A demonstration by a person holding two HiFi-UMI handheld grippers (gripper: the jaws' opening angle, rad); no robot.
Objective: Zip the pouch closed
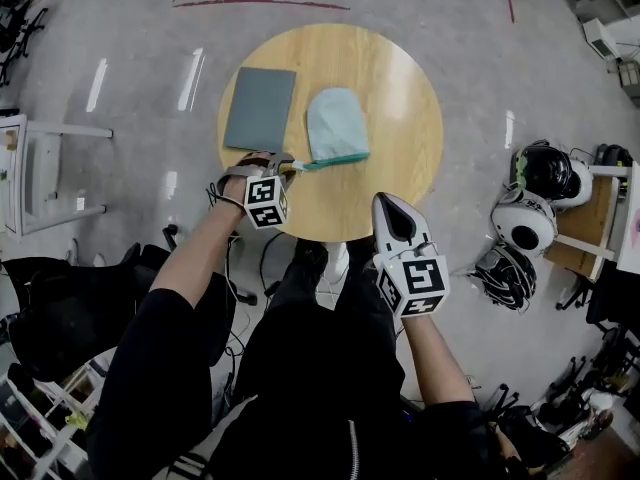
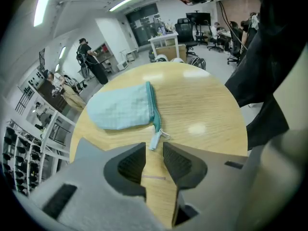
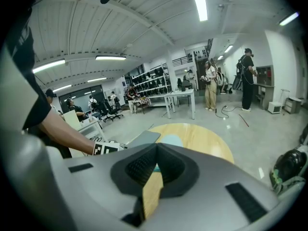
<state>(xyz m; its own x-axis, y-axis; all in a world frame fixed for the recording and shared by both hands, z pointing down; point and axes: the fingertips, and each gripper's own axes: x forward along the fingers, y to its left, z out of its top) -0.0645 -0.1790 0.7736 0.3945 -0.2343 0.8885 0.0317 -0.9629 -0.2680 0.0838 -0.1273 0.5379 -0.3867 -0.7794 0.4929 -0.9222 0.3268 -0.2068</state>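
On round table (image 1: 400, 88) | pouch (image 1: 336, 125) flat, zipper pull (image 2: 157, 139) nearest edge | left gripper (image 2: 154, 154) jaws wide, empty, aimed at the pull (to grasp it, presumably) | right gripper (image 3: 155, 163) closed tight, empty, held back.

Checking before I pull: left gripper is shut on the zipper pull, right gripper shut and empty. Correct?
No. The left gripper view shows the left gripper open, the zipper pull by its tips, not gripped. Right gripper is shut and empty.
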